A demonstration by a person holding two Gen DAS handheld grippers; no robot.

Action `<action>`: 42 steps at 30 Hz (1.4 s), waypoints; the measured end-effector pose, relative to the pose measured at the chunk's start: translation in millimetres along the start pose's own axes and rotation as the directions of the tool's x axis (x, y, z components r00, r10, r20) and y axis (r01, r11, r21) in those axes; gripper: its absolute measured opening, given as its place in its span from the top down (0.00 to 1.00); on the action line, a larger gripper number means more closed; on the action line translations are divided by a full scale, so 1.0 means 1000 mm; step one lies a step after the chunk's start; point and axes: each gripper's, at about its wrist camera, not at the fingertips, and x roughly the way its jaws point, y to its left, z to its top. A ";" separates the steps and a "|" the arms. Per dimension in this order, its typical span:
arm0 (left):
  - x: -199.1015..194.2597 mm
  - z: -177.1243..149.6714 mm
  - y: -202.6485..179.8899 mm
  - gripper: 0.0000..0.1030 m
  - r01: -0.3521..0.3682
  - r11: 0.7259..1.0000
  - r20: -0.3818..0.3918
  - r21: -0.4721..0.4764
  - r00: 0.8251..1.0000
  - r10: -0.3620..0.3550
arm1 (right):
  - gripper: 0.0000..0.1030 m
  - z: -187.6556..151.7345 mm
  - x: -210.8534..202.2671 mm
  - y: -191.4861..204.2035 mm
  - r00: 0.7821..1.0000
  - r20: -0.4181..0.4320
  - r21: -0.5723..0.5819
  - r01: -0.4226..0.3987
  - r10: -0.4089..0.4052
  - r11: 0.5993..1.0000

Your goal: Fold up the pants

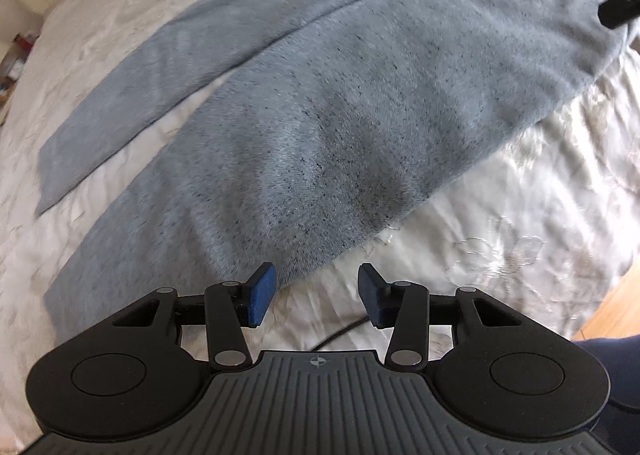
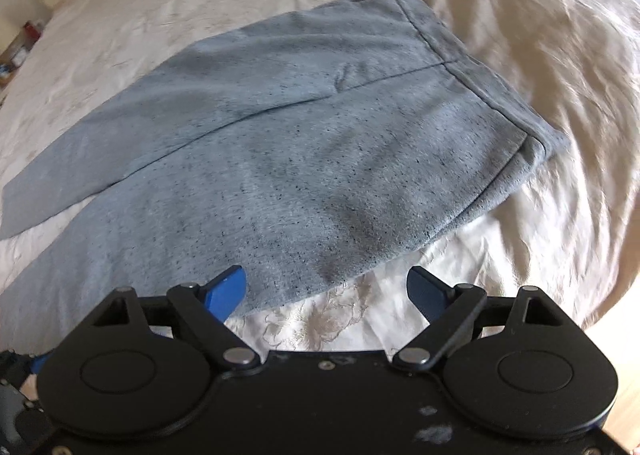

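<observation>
Spread flat across a cream embroidered bedspread point(image 1: 500, 215), the grey-blue sweatpants point(image 1: 340, 103) fill the middle of the left wrist view, their two legs running toward the lower left of the frame and the waistband end reaching the upper right. Low in that view, the left gripper point(image 1: 317, 294) has its blue-padded jaws apart with nothing between them; its left pad point(image 1: 262, 293) sits over the near edge of the fabric (contact cannot be told), while the other sits over bare bedspread. From the right wrist view the sweatpants point(image 2: 304, 159) lie centre frame, waistband point(image 2: 472, 75) at the upper right, legs trailing to the left edge. The right gripper point(image 2: 328, 291) stands wide open at the bottom centre, empty, straddling the garment's near edge and the bedspread point(image 2: 520, 35).
</observation>
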 end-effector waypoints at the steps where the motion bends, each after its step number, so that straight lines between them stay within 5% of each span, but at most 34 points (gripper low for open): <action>1: 0.006 0.000 0.002 0.57 0.008 1.000 0.007 0.006 1.000 -0.008 | 0.10 0.000 0.002 0.002 1.000 -0.004 0.012 0.004 -0.004 1.000; 6: 0.028 0.001 0.010 0.58 0.021 0.998 -0.002 0.055 1.000 -0.021 | 0.10 -0.001 0.013 0.012 0.999 -0.027 0.032 0.024 -0.023 0.999; 9: 0.031 0.008 0.018 0.75 0.061 0.997 0.032 0.057 0.998 -0.063 | 0.10 -0.005 0.015 0.016 0.999 -0.011 0.026 0.045 -0.044 0.999; 11: 0.033 0.016 0.027 0.83 0.103 0.994 0.042 0.029 0.994 -0.105 | 0.10 -0.004 0.017 0.013 0.998 -0.003 0.039 0.058 -0.058 0.998; 20: 0.040 0.031 0.064 0.88 0.263 0.959 0.098 -0.109 0.963 -0.253 | 0.10 0.014 0.035 -0.048 0.992 0.020 0.221 0.117 -0.125 0.968; 28: 0.033 0.040 0.052 0.88 0.165 0.978 0.074 -0.127 0.985 -0.156 | 0.11 0.042 0.069 -0.113 0.996 0.001 0.432 0.081 -0.090 0.898; 29: 0.033 0.042 0.051 0.88 0.154 0.980 0.070 -0.128 0.987 -0.146 | 0.17 0.046 0.075 -0.119 0.997 -0.009 0.457 0.068 -0.072 0.887; 32: 0.028 0.043 0.051 0.91 0.139 0.981 0.078 -0.138 0.989 -0.129 | 0.86 0.055 0.086 -0.130 0.999 -0.050 0.499 0.011 0.016 0.867; 37: -0.003 0.039 0.058 0.93 0.132 0.984 0.144 -0.123 0.983 -0.114 | 0.91 0.063 0.056 -0.130 1.000 -0.010 0.402 0.011 -0.007 0.916; 41: -0.024 0.031 0.061 0.93 0.176 0.975 0.171 -0.133 0.974 -0.152 | 0.93 0.050 0.033 -0.143 0.999 -0.006 0.411 0.031 -0.032 0.911; 42: -0.029 0.028 0.060 0.93 0.178 0.976 0.170 -0.129 0.973 -0.155 | 1.00 0.046 0.029 -0.144 0.999 -0.012 0.405 0.047 -0.046 0.913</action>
